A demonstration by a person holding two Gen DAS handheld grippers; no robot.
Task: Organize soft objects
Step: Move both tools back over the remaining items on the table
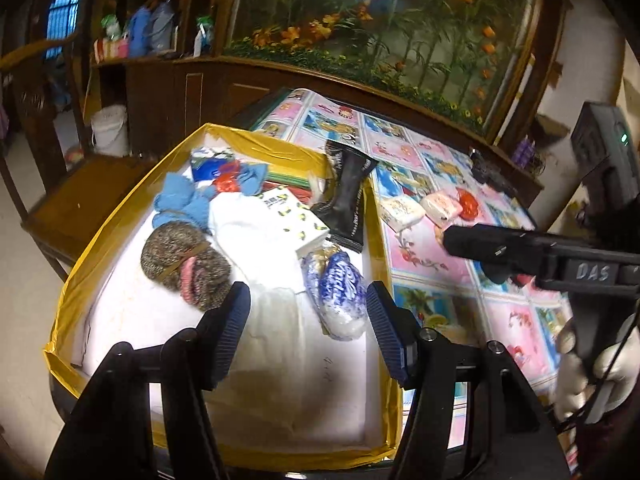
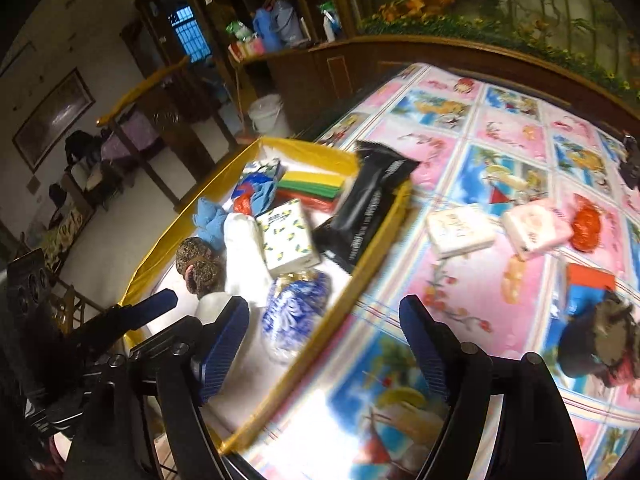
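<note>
Box (image 1: 224, 136) far half crowded; near white floor free; black pouch (image 1: 348, 196) overhangs rim.

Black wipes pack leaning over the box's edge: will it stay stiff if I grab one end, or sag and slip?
The black wipes pack looks like a soft film pouch, so it would probably sag from one end. Its glossy wrap may slip between pads. Propped across the gold box rim, it could slide off when nudged.
</note>
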